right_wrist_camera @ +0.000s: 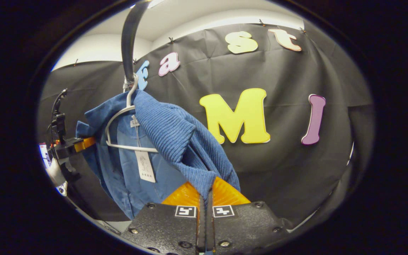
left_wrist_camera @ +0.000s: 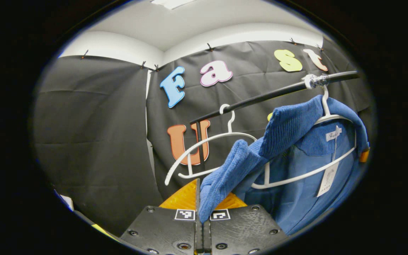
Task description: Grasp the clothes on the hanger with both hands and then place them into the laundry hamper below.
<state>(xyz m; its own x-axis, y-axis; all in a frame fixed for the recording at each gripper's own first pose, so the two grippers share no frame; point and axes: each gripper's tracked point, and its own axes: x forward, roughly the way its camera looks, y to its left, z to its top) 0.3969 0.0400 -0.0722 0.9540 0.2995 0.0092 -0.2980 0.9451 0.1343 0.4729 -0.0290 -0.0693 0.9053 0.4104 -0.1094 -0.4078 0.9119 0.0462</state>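
A blue ribbed garment [left_wrist_camera: 296, 166] hangs on a white hanger [left_wrist_camera: 326, 117] from a black rail [left_wrist_camera: 260, 96]. In the left gripper view, my left gripper [left_wrist_camera: 202, 203] is shut on a pulled-out fold of the garment's shoulder, and the cloth is stretched toward the camera. In the right gripper view, the same blue garment [right_wrist_camera: 161, 134] hangs on its hanger [right_wrist_camera: 119, 117], and my right gripper [right_wrist_camera: 206, 194] is shut on the opposite shoulder fold. The left gripper [right_wrist_camera: 72, 145] also shows far off in that view, at the garment's other edge. A paper tag [right_wrist_camera: 144, 164] dangles inside the collar.
An empty white hanger [left_wrist_camera: 207, 148] hangs on the rail to the left of the garment. The rail [right_wrist_camera: 129, 39] runs overhead in the right gripper view. Black cloth wall [left_wrist_camera: 94, 141] closes in behind and to the sides.
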